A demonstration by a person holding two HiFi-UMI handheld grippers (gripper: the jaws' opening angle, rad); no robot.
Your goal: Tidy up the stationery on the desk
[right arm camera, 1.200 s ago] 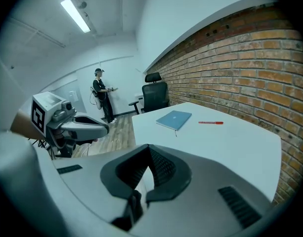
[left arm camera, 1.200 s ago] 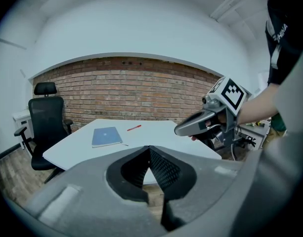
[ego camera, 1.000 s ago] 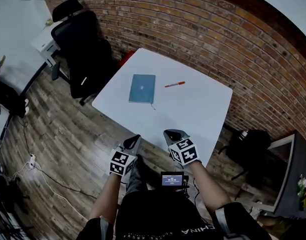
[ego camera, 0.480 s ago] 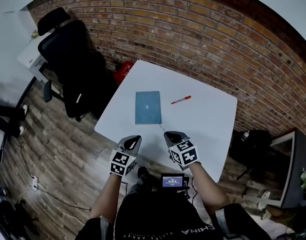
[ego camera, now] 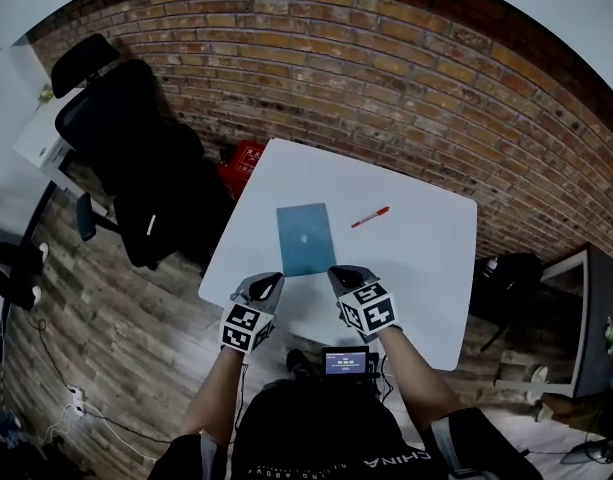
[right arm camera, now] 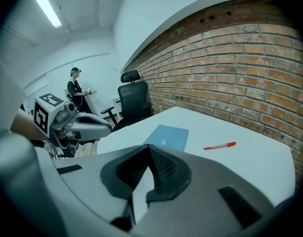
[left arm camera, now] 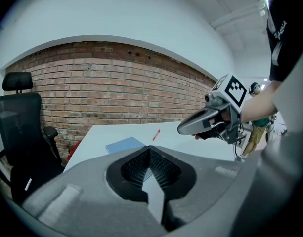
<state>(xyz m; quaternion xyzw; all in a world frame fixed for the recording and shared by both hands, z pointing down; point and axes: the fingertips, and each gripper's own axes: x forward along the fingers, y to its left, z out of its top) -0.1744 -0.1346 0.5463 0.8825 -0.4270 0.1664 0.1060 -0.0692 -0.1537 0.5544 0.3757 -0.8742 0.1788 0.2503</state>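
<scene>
1. Setting: brick wall behind a white desk, with a black office chair off the desk's left side.
2. Left hand-held gripper: jaws closed together with nothing between them. You hold it over the desk's near edge.
3. Right hand-held gripper: also closed and empty, beside the left one.
4. Blue notebook: closed and flat at mid-desk, just ahead of both tips.
5. Red pen: loose on the desk to the notebook's right, near it but not touching.
6. Handling note: nothing is gathered yet, so you are likely approaching.
   - Open your jaws before you reach in.
   - Come in low at the pen and set the jaws across its barrel, since it may roll.
   - Pinch the notebook by one edge rather than pressing down on its cover.
</scene>
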